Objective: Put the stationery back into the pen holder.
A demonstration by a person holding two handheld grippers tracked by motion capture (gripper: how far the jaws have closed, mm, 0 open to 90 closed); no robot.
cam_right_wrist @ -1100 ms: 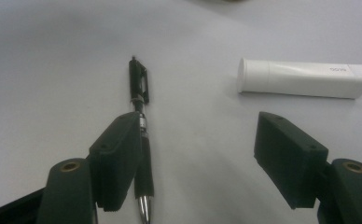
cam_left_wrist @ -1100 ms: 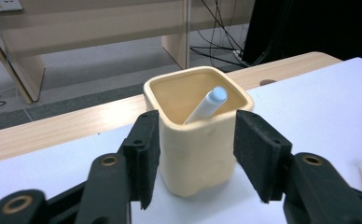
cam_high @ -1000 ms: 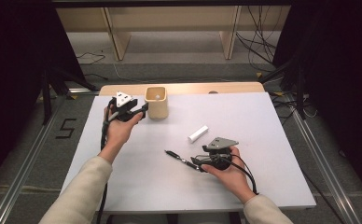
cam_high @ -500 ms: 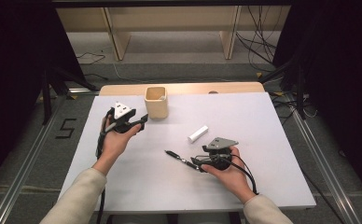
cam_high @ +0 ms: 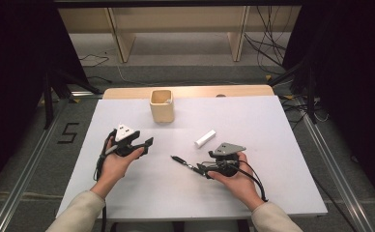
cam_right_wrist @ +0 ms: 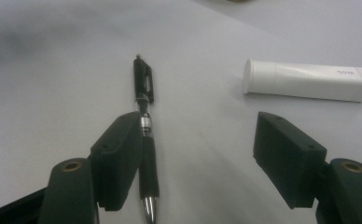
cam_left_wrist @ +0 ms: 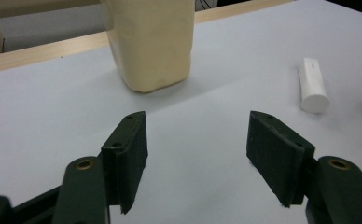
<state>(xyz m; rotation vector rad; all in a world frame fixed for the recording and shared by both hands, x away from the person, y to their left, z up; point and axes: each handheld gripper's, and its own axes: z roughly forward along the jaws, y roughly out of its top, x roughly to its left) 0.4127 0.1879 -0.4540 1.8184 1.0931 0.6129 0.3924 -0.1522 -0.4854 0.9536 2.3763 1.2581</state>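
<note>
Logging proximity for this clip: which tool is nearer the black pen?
Right. The right tool has the pen between its open jaws; the left tool sits well off to the pen's left.

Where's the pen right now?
In the right gripper view, the pen lies flat on the table between the right gripper's open jaws, against the left one; the white tube lies beyond.

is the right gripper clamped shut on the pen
No, the right gripper stands open, and the black pen lies on the table beside the inner face of one jaw, with a wide gap to the other.
</note>
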